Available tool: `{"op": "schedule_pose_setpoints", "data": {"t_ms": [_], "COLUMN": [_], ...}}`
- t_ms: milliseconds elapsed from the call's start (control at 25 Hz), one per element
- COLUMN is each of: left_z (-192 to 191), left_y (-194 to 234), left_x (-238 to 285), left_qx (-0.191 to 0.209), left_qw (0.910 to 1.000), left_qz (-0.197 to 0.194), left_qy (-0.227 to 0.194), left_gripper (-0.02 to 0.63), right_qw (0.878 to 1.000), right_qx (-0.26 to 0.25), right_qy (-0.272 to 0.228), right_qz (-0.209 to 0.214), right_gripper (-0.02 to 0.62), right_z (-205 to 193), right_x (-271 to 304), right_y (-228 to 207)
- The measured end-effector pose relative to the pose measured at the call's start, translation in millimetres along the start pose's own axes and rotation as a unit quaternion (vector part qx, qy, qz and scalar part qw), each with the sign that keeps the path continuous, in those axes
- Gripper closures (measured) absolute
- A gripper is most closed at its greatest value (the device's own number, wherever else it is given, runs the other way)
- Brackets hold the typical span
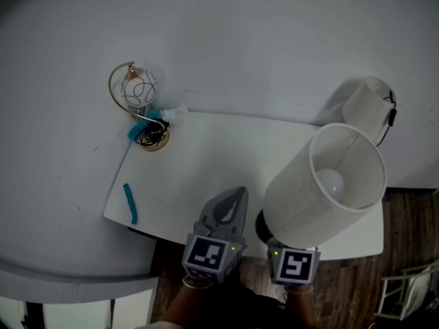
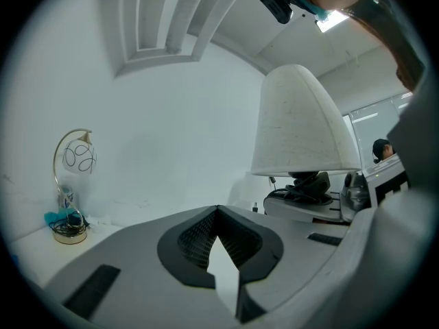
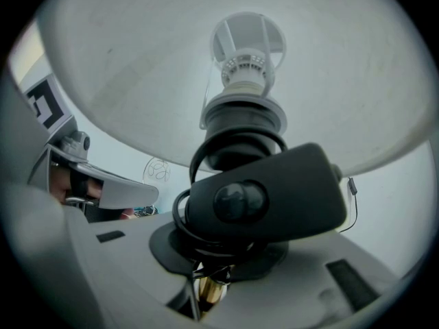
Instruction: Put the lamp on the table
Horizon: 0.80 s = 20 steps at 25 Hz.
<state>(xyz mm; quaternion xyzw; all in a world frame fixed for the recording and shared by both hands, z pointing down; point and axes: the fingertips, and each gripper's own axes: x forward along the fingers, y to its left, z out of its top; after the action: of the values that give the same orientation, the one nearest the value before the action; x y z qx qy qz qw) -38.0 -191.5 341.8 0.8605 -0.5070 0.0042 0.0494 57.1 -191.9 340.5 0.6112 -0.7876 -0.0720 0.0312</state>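
My right gripper (image 3: 216,269) is clamped narrow on the lamp (image 1: 322,190). The brass stem (image 3: 209,292) sits pinched between the jaws, with the black cord coil and switch (image 3: 264,201) bunched right above them. The lamp's long axis runs near vertical, stem end down in my jaws and shade (image 1: 298,208) up. The shade's open top faces up toward the head camera, so the bulb (image 1: 329,182) shows inside it. From the left gripper view the lamp reads upright, with no obvious lean. It hangs over the table (image 1: 206,163) at its near edge, toward the right end. I cannot tell whether the bottom touches the tabletop, because the shade covers that. My left gripper (image 1: 236,199) has its jaws closed tip to tip with nothing between them. It points level across the table's near edge, just left of the lamp and not touching it. A wire-globe ornament on a gold arc (image 1: 139,91) stands at the table's far left corner. A blue strip (image 1: 130,203) lies on the table by its left edge. Wood floor (image 1: 405,252) shows beyond the table's right end.
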Motion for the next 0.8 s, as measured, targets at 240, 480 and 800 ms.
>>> {"op": "schedule_pose_setpoints", "data": {"t_ms": [240, 480, 800], "left_z": [-2.7, -6.4, -12.5], "left_y": [8.0, 15.6, 24.4], "left_x": [8.7, 18.4, 30.6], "left_qx": [-0.005, -0.008, -0.010], "left_qw": [1.0000, 0.9999, 0.9999], "left_qz": [0.003, 0.005, 0.004], "left_qy": [0.003, 0.006, 0.010], "left_gripper": [0.607, 0.607, 0.607], "right_qw": [1.000, 1.000, 1.000], "right_qx": [-0.003, -0.001, 0.000], "right_qy": [0.004, 0.009, 0.015], "right_qz": [0.002, 0.006, 0.009], "right_gripper": [0.522, 0.522, 0.521], "right_z": [-5.9, -13.3, -24.1], "right_x": [12.5, 24.9, 40.5], "right_y": [-0.3, -1.0, -1.2]}}
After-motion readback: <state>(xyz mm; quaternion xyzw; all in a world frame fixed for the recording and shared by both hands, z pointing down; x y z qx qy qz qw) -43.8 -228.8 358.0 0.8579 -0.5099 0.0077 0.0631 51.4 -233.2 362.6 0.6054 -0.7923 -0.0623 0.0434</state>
